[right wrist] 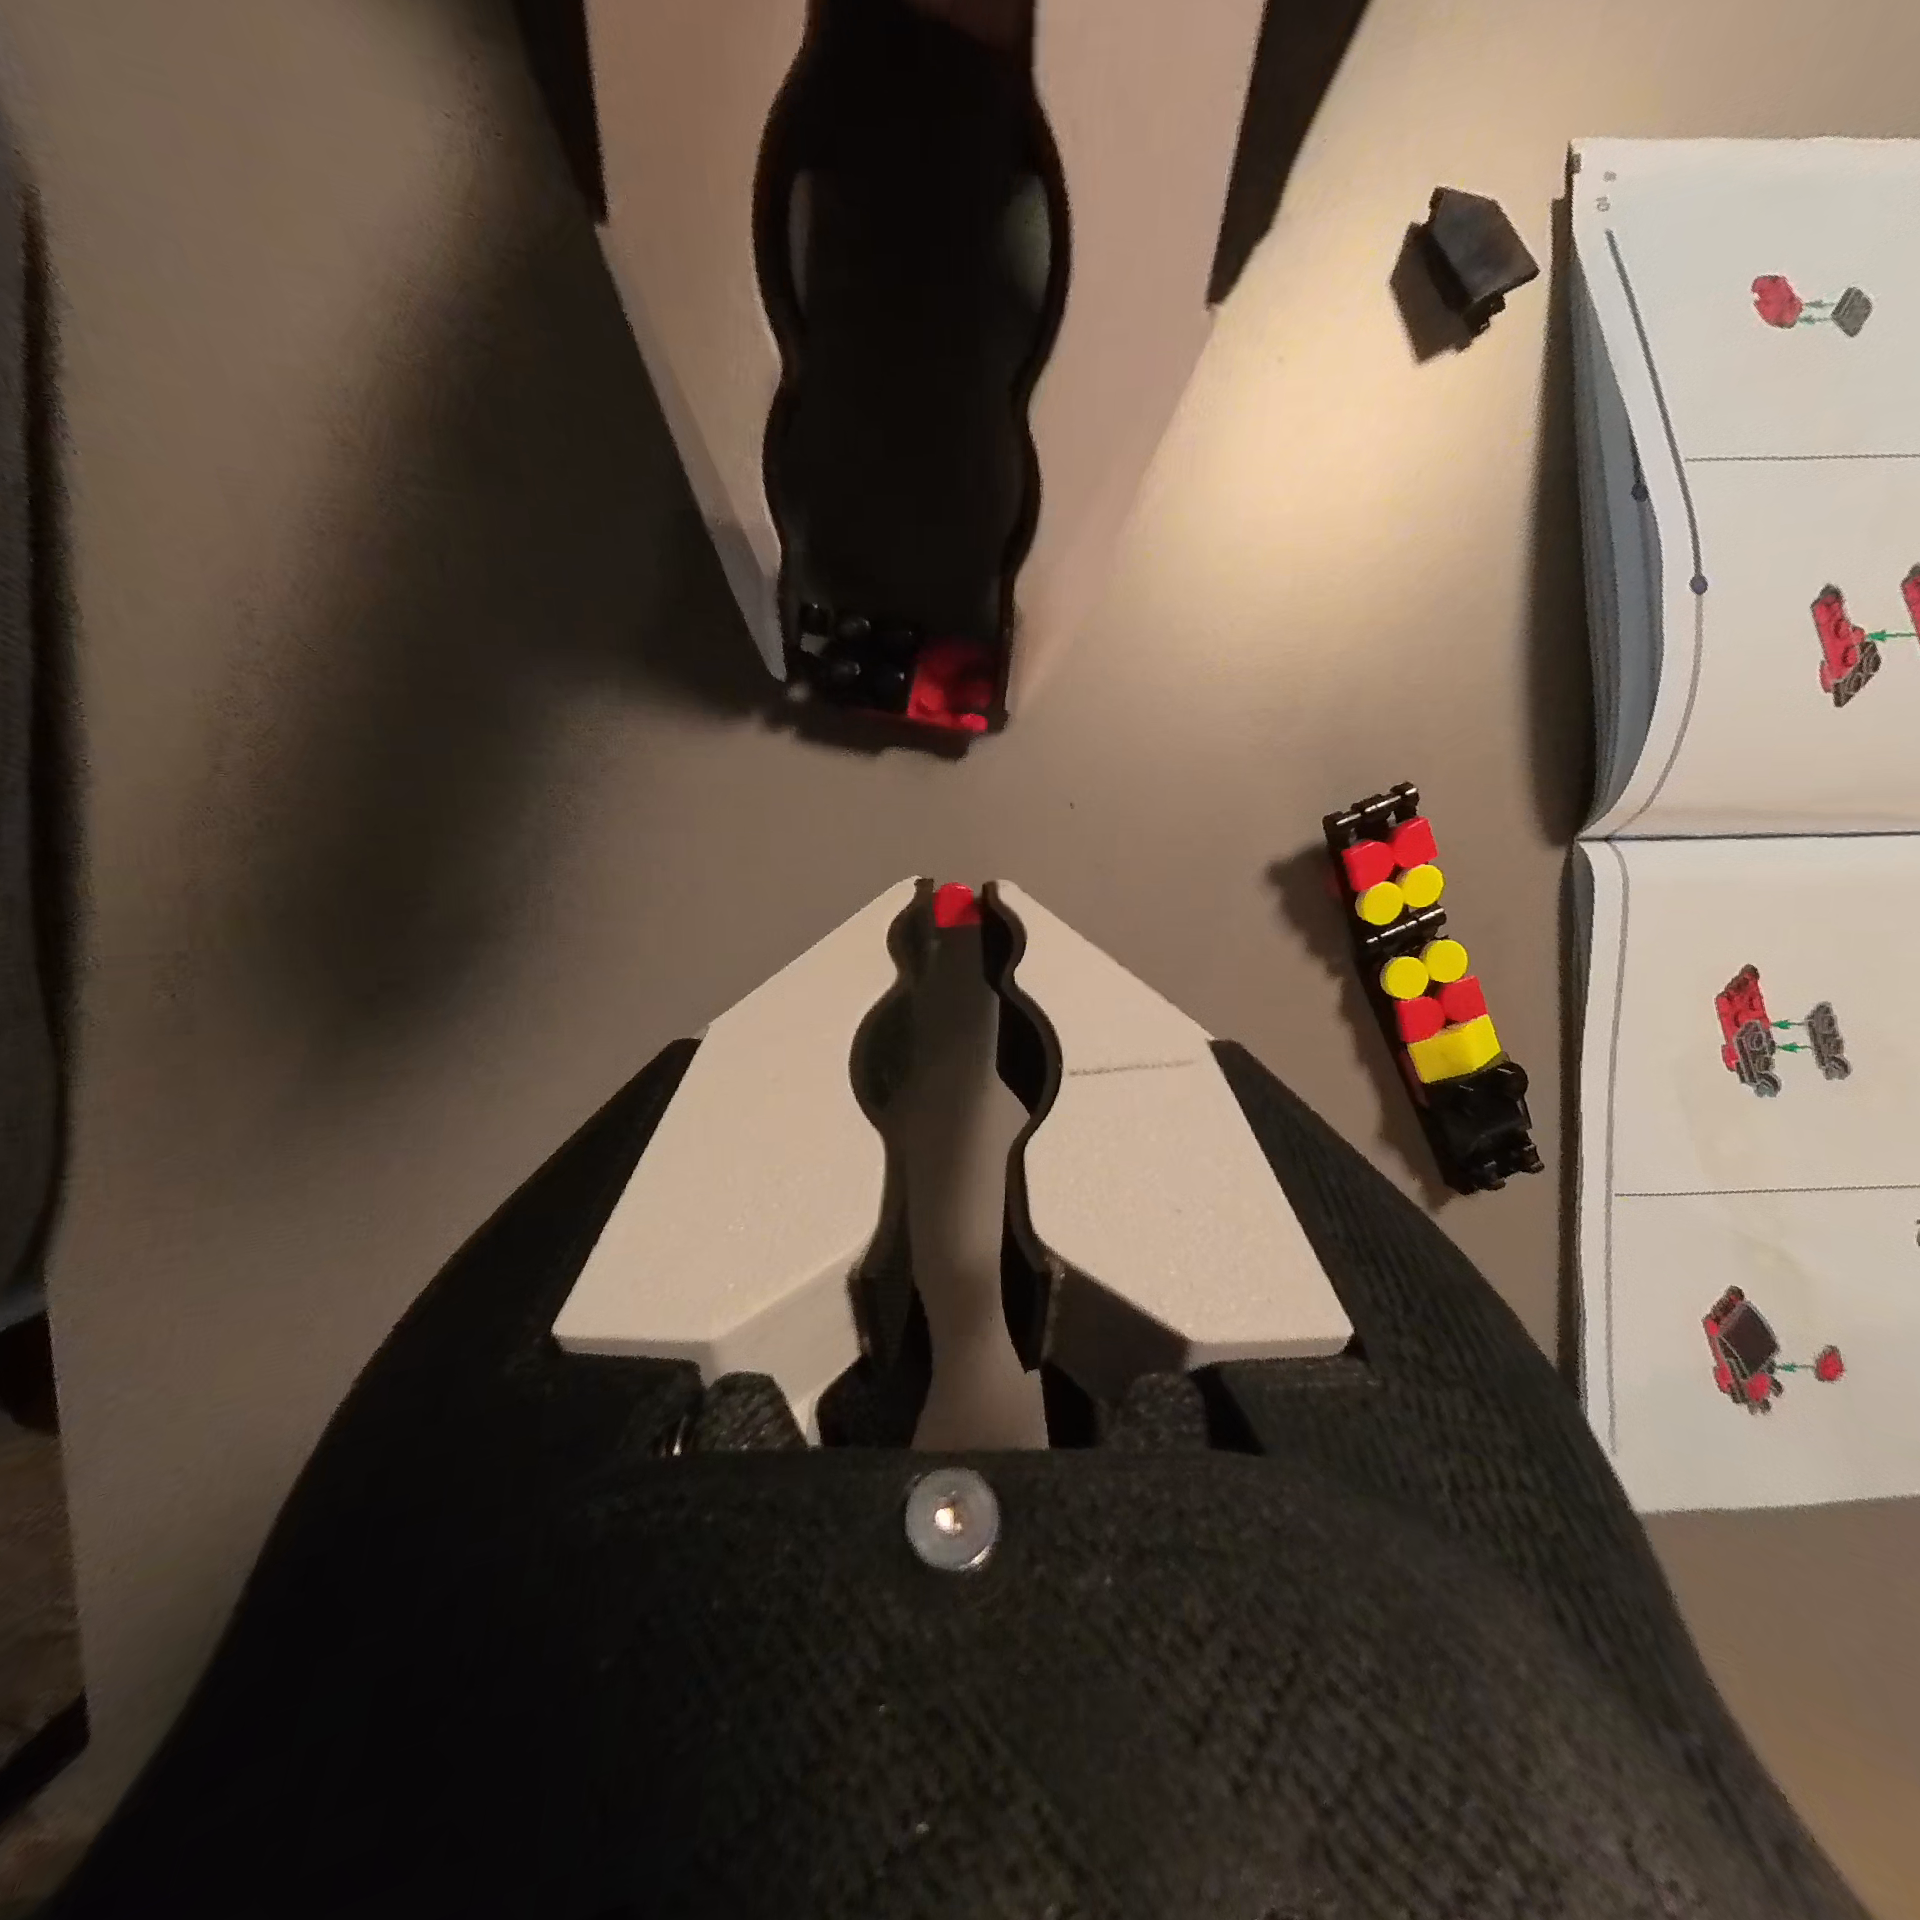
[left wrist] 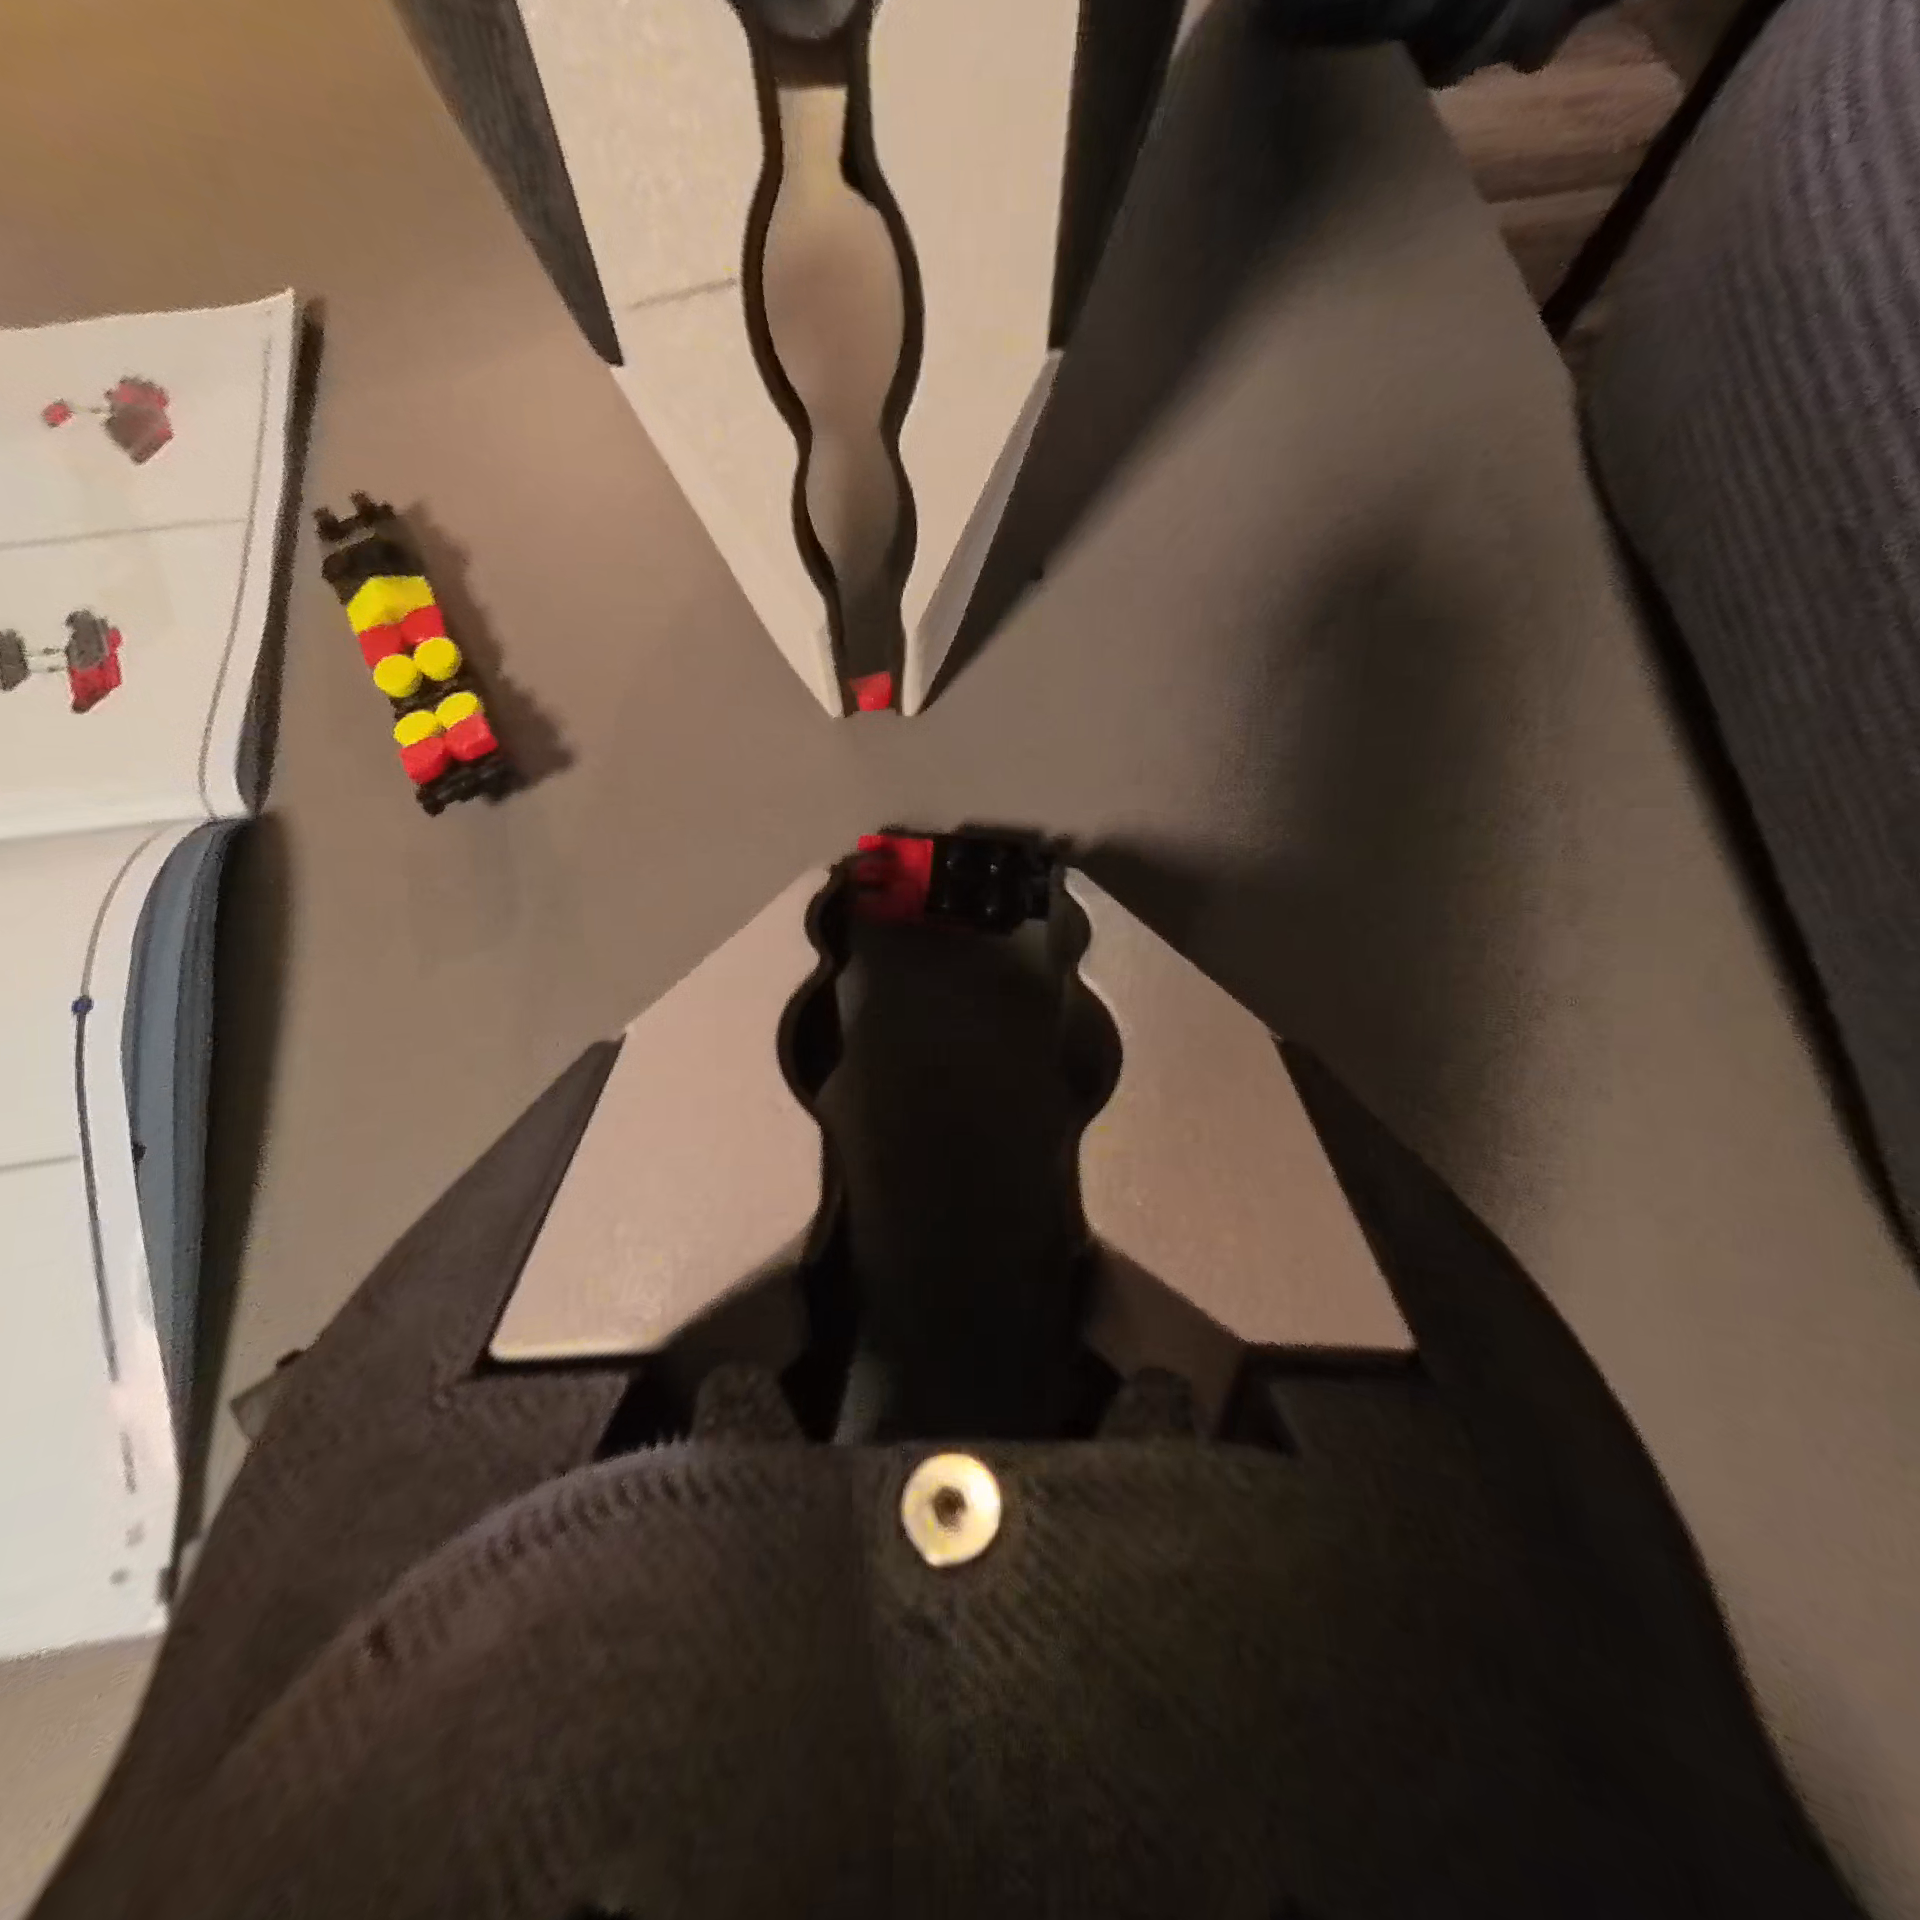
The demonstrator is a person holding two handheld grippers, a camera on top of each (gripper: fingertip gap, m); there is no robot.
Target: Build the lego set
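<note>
My left gripper (left wrist: pixel 951 883) is shut on a red and black lego piece (left wrist: pixel 951 878); the same piece shows from the other side in the right wrist view (right wrist: pixel 894 675). My right gripper (right wrist: pixel 954 902) is shut on a small red piece (right wrist: pixel 954 904), which also shows in the left wrist view (left wrist: pixel 871 690). The two grippers face each other tip to tip with a short gap between them above the tan table (right wrist: pixel 416 520). A long black sub-build with red and yellow parts (right wrist: pixel 1429 987) lies on the table to the right; it also shows in the left wrist view (left wrist: pixel 426 660).
An open instruction booklet (right wrist: pixel 1766 831) lies at the right edge of the right wrist view and at the left of the left wrist view (left wrist: pixel 114 582). A loose dark sloped piece (right wrist: pixel 1460 265) lies near the booklet's top corner. A dark ribbed cushion (left wrist: pixel 1787 623) borders the table. The tips of one gripper are about 4 centimetres away from the tips of the other.
</note>
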